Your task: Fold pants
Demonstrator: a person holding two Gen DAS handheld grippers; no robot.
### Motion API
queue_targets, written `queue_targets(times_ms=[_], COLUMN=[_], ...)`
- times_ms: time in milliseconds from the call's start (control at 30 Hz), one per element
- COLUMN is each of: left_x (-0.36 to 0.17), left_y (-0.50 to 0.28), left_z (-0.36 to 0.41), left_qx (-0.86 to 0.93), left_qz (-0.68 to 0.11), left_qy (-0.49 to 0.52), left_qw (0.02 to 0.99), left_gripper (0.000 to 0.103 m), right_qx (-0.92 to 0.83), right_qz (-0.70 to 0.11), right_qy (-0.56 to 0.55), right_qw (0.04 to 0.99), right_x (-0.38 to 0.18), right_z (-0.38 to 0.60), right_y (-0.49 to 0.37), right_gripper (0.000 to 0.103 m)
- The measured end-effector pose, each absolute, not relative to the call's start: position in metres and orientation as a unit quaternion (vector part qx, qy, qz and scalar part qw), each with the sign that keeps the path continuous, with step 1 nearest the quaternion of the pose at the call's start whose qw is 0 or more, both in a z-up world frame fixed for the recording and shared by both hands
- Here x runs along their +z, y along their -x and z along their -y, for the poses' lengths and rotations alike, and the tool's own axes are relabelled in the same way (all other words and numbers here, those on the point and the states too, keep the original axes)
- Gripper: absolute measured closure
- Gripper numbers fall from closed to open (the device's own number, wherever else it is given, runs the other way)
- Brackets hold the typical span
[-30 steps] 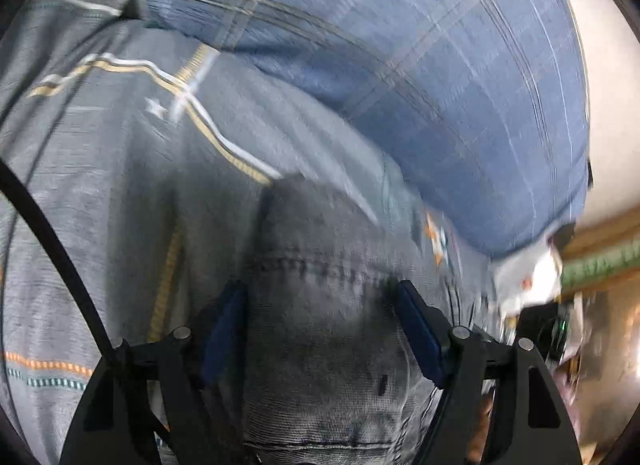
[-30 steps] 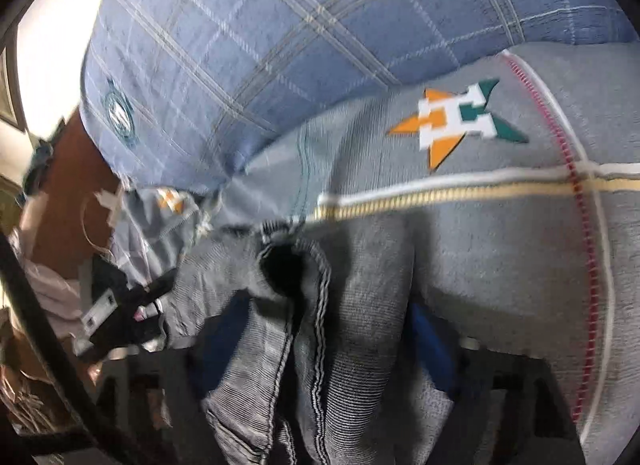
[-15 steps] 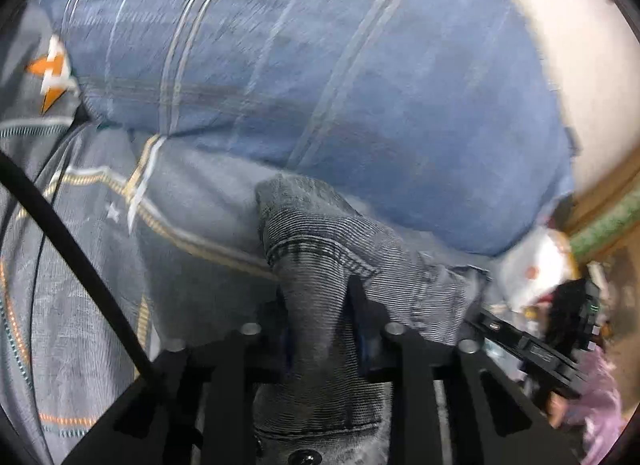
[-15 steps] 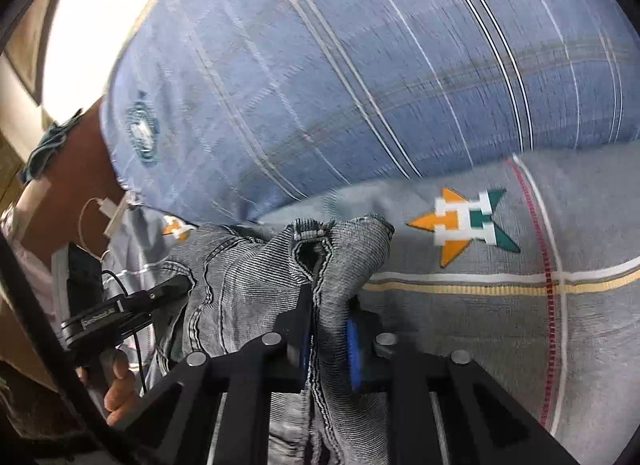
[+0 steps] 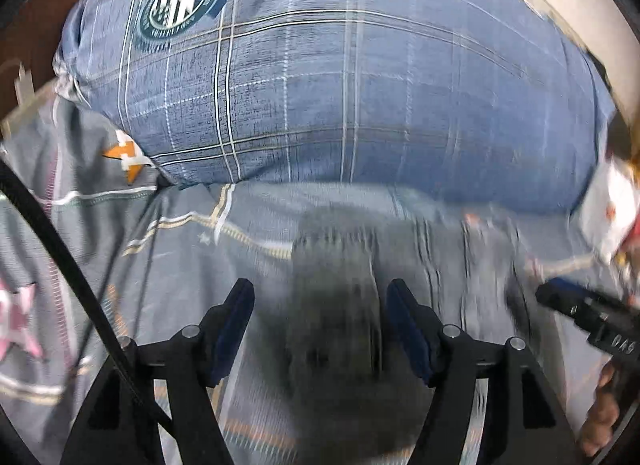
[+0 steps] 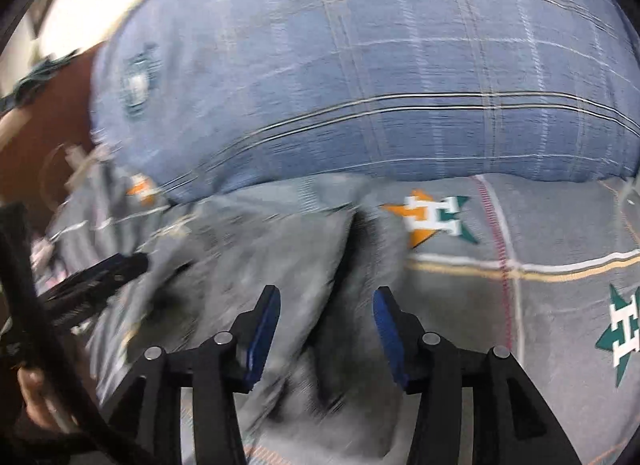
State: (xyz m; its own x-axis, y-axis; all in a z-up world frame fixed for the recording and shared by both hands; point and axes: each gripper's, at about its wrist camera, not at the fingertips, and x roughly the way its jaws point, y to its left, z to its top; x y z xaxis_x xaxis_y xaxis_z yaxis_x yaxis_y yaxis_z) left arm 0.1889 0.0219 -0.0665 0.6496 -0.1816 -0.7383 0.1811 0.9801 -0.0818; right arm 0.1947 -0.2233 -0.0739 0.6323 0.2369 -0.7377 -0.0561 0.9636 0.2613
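Note:
Grey denim pants [image 5: 336, 297] lie on the grey bed sheet [image 5: 100, 257], blurred by motion. My left gripper [image 5: 320, 305] is open, its blue pads on either side of the pants' edge and apart from the cloth. In the right wrist view the pants [image 6: 240, 265] lie bunched with a dark fold. My right gripper [image 6: 325, 309] is open over that fold, holding nothing. The right gripper shows in the left wrist view [image 5: 576, 317]; the left gripper shows in the right wrist view [image 6: 100, 273].
A large blue plaid pillow [image 5: 340, 77] lies just beyond the pants; it also fills the top of the right wrist view [image 6: 360, 73]. The sheet [image 6: 520, 285] carries star logos. A white packet [image 5: 608, 201] and a brown headboard [image 6: 36, 153] sit at the bed's side.
Both grippers were shut on the pants' edge half a second ago; both have opened and let the cloth drop onto the sheet. The pants now lie flatter.

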Motion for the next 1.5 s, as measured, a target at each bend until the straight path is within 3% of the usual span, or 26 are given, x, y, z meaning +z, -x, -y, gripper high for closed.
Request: queue_targets(times_ms=[167, 333, 400, 567, 700, 833, 1233, 1500], left_x=[-0.112, -0.094, -0.091, -0.088, -0.082, -0.084, -0.098, -0.090], left_y=[-0.161, -0.134, -0.118, -0.076, -0.043, -0.018, -0.005, 0.001], left_z=[-0.010, -0.013, -0.021, -0.031, -0.027, -0.027, -0.008, -0.011], left_qx=[-0.053, -0.044, -0.035, 0.000, 0.009, 0.027, 0.041, 0.035], left_qz=[-0.432, -0.386, -0.371, -0.347, -0.326, -0.304, -0.342, -0.317], left_qy=[-0.065, -0.051, -0.028, -0.025, -0.026, -0.020, -0.059, -0.044], left_qw=[0.898, 0.920, 0.928, 0.937, 0.945, 0.952, 0.937, 0.947], left_gripper=[0.031, 0.032, 0.032, 0.031, 0.020, 0.020, 0.019, 0.019], right_qx=[0.074, 0.078, 0.082, 0.060, 0.047, 0.013, 0.019, 0.011], right_qz=[-0.490, -0.458, -0.435, -0.418, -0.387, -0.357, -0.378, -0.382], right_qy=[-0.070, -0.093, -0.121, -0.122, -0.115, -0.087, -0.083, -0.083], right_qw=[0.866, 0.881, 0.889, 0.898, 0.914, 0.930, 0.922, 0.920], right_x=[-0.117, -0.107, -0.096, -0.093, -0.080, -0.074, -0.084, -0.086], right_z=[0.196, 0.199, 0.205, 0.202, 0.193, 0.183, 0.182, 0.185], right_y=[-0.188, -0.159, -0.135, -0.098, -0.073, -0.045, -0.032, -0.033], right_gripper=[0.042, 0.040, 0.029, 0.028, 0.028, 0.018, 0.018, 0.018])
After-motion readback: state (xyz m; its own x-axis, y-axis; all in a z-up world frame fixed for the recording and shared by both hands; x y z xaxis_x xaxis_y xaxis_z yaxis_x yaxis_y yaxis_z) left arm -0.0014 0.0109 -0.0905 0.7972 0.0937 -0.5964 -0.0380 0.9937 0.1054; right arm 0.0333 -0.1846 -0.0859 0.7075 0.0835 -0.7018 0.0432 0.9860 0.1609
